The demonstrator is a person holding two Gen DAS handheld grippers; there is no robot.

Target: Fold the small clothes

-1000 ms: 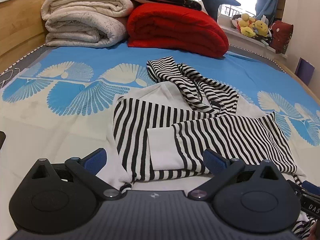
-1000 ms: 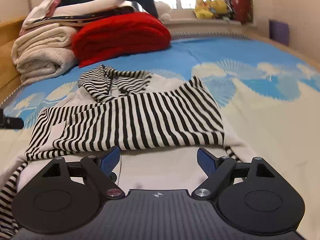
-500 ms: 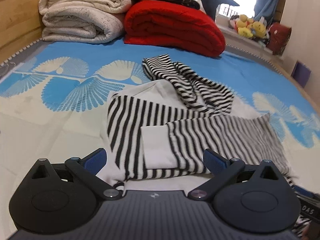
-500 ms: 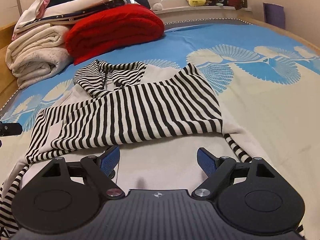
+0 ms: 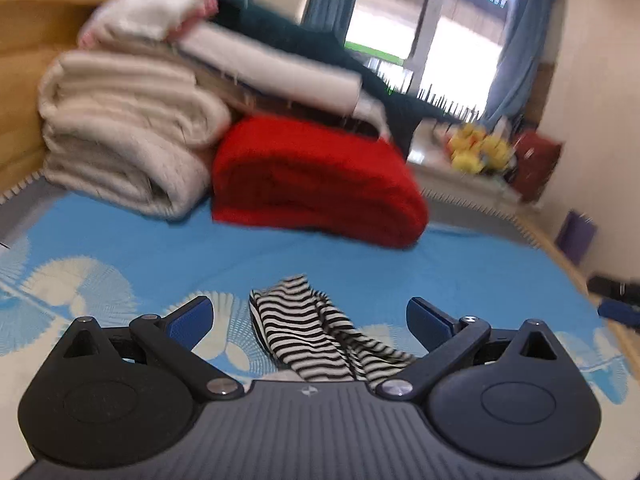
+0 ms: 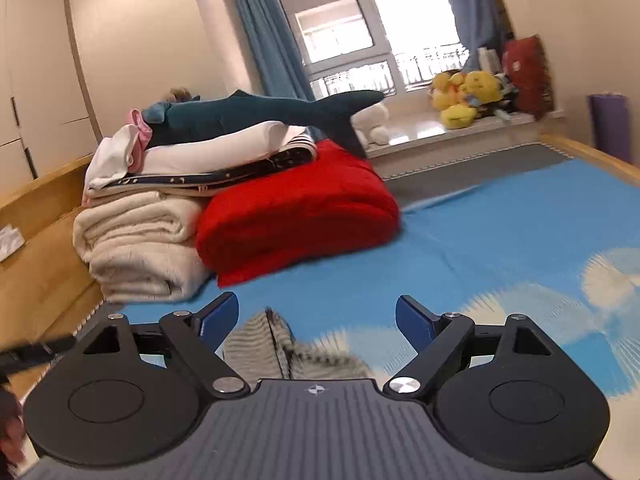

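Two grippers sit in my views, and neither has anything between its fingers. My left gripper [image 5: 310, 312] has its blue pads spread wide, with only bed showing in the gap. My right gripper [image 6: 318, 312] is also wide apart and its jaws are opening a little more at this moment; nothing lies between them either.

I see the striped garment [image 5: 316, 332] lying on the blue patterned bedsheet [image 5: 120, 248], low in the left wrist view, directly beyond the gripper body and partly hidden by it. What shows is a bunched, black-and-white striped part; the rest is covered by the gripper housing. From the right wrist view I see the same cloth just above the housing, blurred to grey, so I cannot make out how it is folded.

Further back on the bed I see a folded red blanket [image 6: 296, 216] and, just beside it on its left, a stack of cream quilts [image 6: 136, 248]. On top of both rests more folded bedding, with a dark teal plush shark [image 6: 256, 114] lying across it. Behind, on the window ledge, I see yellow soft toys [image 6: 464, 94] next to a red cushion [image 6: 526, 74], and blue curtains [image 6: 264, 28] hang at the window. Wooden bed framing [image 6: 36, 216] runs along the left.
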